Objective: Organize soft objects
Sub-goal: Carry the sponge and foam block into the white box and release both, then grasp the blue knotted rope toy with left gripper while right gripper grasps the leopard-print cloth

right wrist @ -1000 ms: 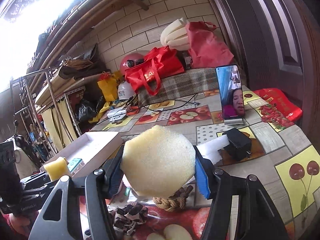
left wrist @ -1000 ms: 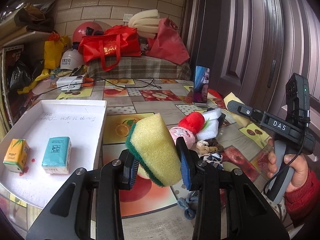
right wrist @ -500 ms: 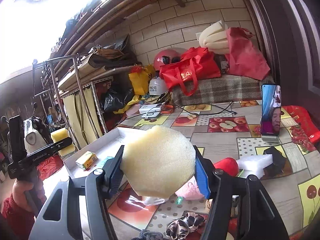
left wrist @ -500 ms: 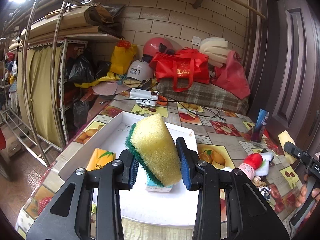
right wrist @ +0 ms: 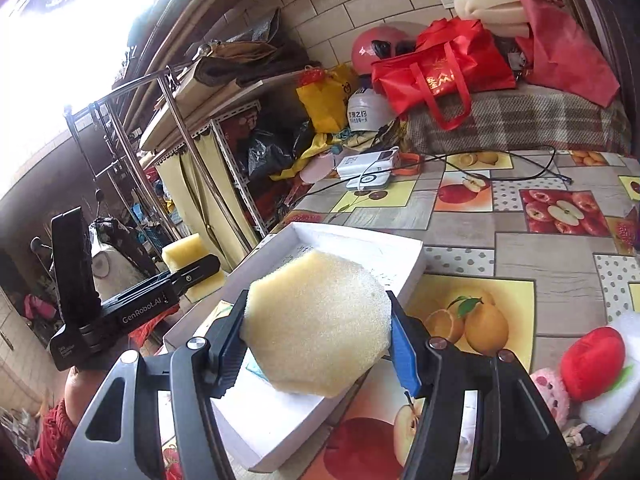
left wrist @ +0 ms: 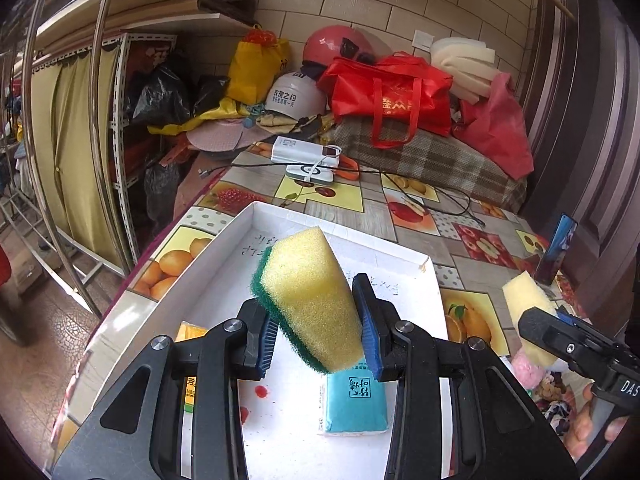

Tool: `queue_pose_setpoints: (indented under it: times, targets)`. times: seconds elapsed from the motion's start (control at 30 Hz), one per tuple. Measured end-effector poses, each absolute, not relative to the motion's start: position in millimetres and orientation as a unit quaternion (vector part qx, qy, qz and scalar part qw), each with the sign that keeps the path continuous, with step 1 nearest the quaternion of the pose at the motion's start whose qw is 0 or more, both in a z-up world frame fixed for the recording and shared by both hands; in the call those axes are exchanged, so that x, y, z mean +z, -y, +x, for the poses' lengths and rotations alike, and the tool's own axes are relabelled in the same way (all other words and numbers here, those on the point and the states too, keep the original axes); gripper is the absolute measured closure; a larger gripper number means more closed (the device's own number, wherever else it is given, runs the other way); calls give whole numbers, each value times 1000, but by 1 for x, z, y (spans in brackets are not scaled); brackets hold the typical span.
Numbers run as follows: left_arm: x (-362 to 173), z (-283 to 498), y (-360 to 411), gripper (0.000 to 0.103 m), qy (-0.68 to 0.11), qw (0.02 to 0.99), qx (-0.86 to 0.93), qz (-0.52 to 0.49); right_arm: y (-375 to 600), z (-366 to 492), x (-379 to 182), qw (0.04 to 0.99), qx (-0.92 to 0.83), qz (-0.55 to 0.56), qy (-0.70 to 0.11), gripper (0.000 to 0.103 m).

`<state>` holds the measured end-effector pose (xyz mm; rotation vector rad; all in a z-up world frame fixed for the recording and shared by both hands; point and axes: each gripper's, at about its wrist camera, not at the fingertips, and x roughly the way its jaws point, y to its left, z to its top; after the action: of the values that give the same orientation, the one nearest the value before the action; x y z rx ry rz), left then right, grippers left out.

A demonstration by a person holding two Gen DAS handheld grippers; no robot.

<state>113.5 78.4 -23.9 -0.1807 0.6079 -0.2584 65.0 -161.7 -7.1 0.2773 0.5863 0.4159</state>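
My left gripper (left wrist: 316, 330) is shut on a yellow sponge with a green scouring side (left wrist: 310, 300) and holds it above the white box (left wrist: 400, 252). In the box lie a teal tissue pack (left wrist: 354, 404) and an orange pack (left wrist: 190, 334), partly hidden by my fingers. My right gripper (right wrist: 316, 336) is shut on a pale round foam sponge (right wrist: 318, 324) over the box's right edge (right wrist: 412, 272). The right gripper with its sponge (left wrist: 528, 312) shows at the right of the left wrist view; the left gripper with its sponge (right wrist: 188, 250) shows at the left of the right wrist view.
A red and white plush toy (right wrist: 596, 364), a pink plush (right wrist: 554, 396) and hair ties (left wrist: 556, 396) lie right of the box on the fruit-print table (right wrist: 552, 248). Power banks with cables (left wrist: 308, 156), red bags (left wrist: 392, 96), helmets and a phone (left wrist: 558, 248) stand further back.
Both grippers moved left from the pile of soft things toward the white box, each still holding its sponge. The left one now hangs over the box, lower and closer than before.
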Motion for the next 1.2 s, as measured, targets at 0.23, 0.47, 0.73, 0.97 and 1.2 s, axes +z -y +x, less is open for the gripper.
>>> queue_pose_setpoints:
  times: [0.23,0.47,0.73,0.97,1.2]
  targets:
    - [-54,127,-87,63,-326,935,-84,-114,126,96,-44,920,189,106,-327,40]
    - [-46,110,-106,0,-275,954,-24,-114,129,88,-48,928,185,117,-302,0]
    - [-33,77,-101,0,-245,964,5,-107,132,61,-27,945,178,113,-251,0]
    - [-32,36,-89,0,-230,964,-15,-132,150,28,-25,940,189,124,-255,0]
    - [-23,24,-56,0,-222,967,-59,-110,208,-1,-21,945,138,179,-238,0]
